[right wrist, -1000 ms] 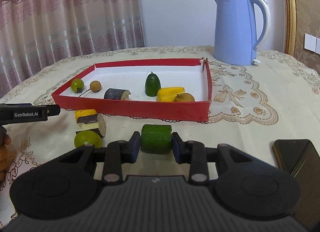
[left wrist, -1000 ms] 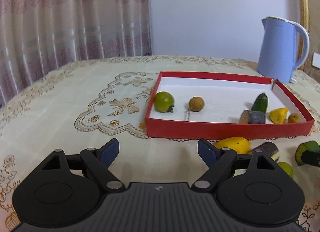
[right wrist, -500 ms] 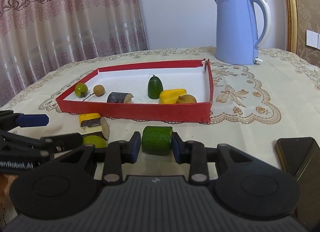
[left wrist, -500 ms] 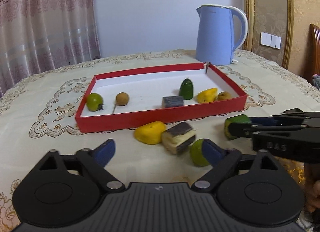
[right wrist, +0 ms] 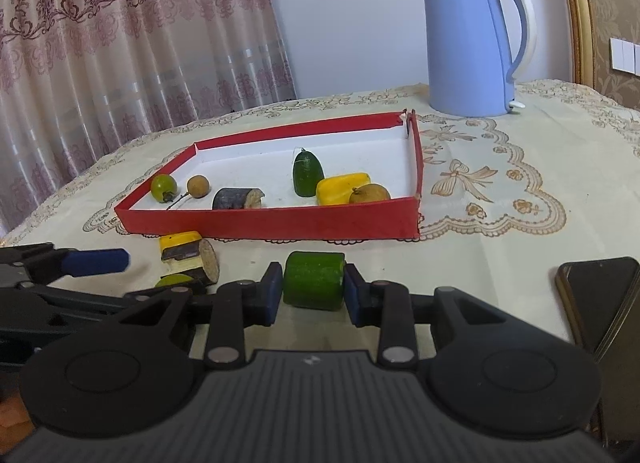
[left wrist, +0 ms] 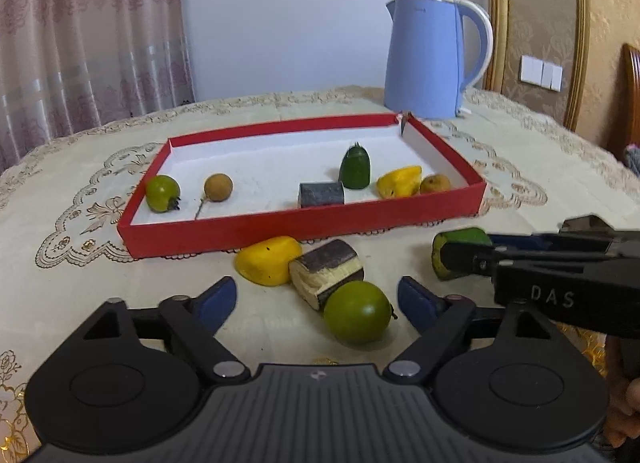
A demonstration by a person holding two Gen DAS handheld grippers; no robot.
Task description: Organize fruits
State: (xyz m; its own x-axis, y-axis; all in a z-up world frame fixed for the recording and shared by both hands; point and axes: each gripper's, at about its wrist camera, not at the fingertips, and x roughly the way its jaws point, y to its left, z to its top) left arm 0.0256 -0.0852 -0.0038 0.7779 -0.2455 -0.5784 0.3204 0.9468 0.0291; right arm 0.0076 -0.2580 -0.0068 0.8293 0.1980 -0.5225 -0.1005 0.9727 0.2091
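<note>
Green and round, a small fruit (left wrist: 357, 317) is lying between the blue pads (left wrist: 216, 303) of the left gripper (left wrist: 318, 301), nearer the right pad; the jaws are closing but not touching it. A dark-skinned cut piece (left wrist: 326, 273) and a yellow piece (left wrist: 268, 265) are lying just beyond, before the red tray (left wrist: 304, 229) holding six fruits. From the right wrist view, the right gripper (right wrist: 313, 290) is clamping a green cylinder piece (right wrist: 314, 280) resting on the tablecloth (right wrist: 500, 231) near the tray wall (right wrist: 280, 227). A blue kettle (right wrist: 472, 43) is standing behind; a dark phone (right wrist: 598, 295) is lying at right; the left gripper's finger (right wrist: 94, 260) is entering at left.
</note>
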